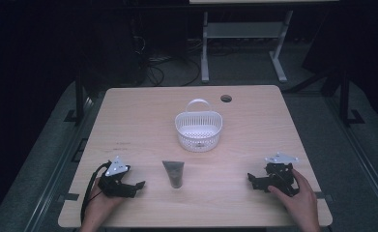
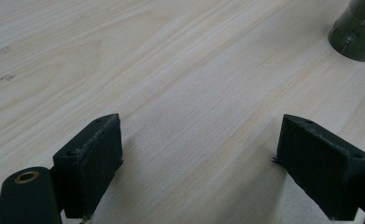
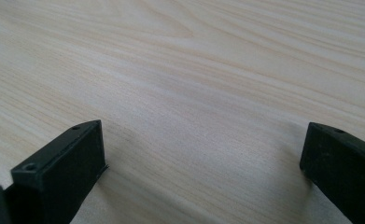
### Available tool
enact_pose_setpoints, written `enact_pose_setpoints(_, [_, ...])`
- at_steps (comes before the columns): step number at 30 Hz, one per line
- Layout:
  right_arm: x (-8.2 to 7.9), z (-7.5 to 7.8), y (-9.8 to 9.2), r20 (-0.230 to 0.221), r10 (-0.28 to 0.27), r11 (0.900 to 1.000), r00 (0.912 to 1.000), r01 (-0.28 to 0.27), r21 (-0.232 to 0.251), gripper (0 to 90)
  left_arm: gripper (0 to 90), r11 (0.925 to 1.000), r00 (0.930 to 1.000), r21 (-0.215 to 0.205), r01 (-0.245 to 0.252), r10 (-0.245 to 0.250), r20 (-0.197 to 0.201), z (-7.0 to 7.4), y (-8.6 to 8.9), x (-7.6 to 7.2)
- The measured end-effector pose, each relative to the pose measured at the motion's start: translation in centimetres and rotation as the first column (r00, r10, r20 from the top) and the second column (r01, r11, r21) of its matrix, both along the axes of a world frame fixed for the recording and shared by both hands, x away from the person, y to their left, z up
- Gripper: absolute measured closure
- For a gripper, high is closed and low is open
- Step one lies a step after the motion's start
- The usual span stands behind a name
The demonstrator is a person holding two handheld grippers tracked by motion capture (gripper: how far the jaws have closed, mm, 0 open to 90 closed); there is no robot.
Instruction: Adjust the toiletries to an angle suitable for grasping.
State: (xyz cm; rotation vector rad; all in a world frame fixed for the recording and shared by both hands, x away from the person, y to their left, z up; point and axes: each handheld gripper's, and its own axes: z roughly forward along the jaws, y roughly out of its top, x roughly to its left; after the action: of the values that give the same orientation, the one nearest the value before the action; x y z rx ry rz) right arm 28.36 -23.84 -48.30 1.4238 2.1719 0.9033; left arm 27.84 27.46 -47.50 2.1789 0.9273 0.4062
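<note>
Resting on the near part of the wooden table [image 1: 128,121], the left gripper [image 1: 137,185] is held by the person's left hand [image 1: 97,203], with its grey three-cornered plate on top and its cable looped out to the side away from the tube. Its jaws are seen spread wide in the left gripper view, with bare tabletop between them and nothing clasped. A dark green tube [image 1: 174,173] is found lying flat on the table just beyond the tips of this gripper, toward the other hand; in the left gripper view its dark end [image 2: 357,30] is seen ahead of the jaws and off to the right, well apart from the pads. The right gripper [image 1: 251,180] is laid on the table on the far side of the tube, gripped by the right hand [image 1: 300,198], its jaws pointed back toward the tube and the left gripper. Its jaws are likewise shown released in the right gripper view, with plain wood grain between them. A white perforated basket [image 1: 198,129] with an upright handle is placed farther from both grippers, beyond the tube and roughly midway between the two hands. No contact between either gripper and the tube or the basket is seen.
</note>
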Motion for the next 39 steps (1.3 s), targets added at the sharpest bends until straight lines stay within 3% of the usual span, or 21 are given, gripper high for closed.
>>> enact_pose_setpoints(9, [0.0,0.0,0.0,0.0,0.0,1.0,1.0,0.0,0.0,0.0,16.1,1.0,1.0,0.004,-0.001,0.001,-0.001,0.2,0.0,-0.1])
enact_pose_setpoints(10, [0.0,0.0,0.0,0.0,0.0,1.0,1.0,0.0,0.0,0.0,22.6,1.0,1.0,-0.001,0.006,-0.006,-0.004,0.3,0.0,-0.2])
enact_pose_setpoints(14, [0.0,0.0,0.0,0.0,0.0,1.0,1.0,0.0,0.0,0.0,25.2,1.0,0.9998,0.001,0.009,-0.008,-0.02,0.5,0.0,-0.3])
enact_pose_setpoints(19, [0.0,0.0,0.0,-0.001,0.0,1.0,1.0,0.0,0.0,0.0,43.3,0.9994,0.9987,-0.03,0.019,-0.021,-0.048,1.3,0.3,-0.6])
enact_pose_setpoints(23, [0.0,0.0,0.0,0.0,0.003,1.0,1.0,-0.003,0.0,0.0,61.5,0.9973,0.9984,-0.067,0.03,-0.033,-0.046,2.3,0.5,-0.8])
enact_pose_setpoints(31, [0.0,0.0,-0.1,0.001,0.007,1.0,1.0,-0.007,-0.001,0.0,87.6,0.9947,0.9925,-0.073,0.073,-0.079,-0.093,3.3,0.2,-1.0])
enact_pose_setpoints(39, [-0.1,0.0,-0.1,-0.001,0.013,1.0,0.9999,-0.013,0.001,0.0,89.5,0.9912,0.9853,-0.076,0.109,-0.118,-0.123,4.4,-0.5,-1.3])
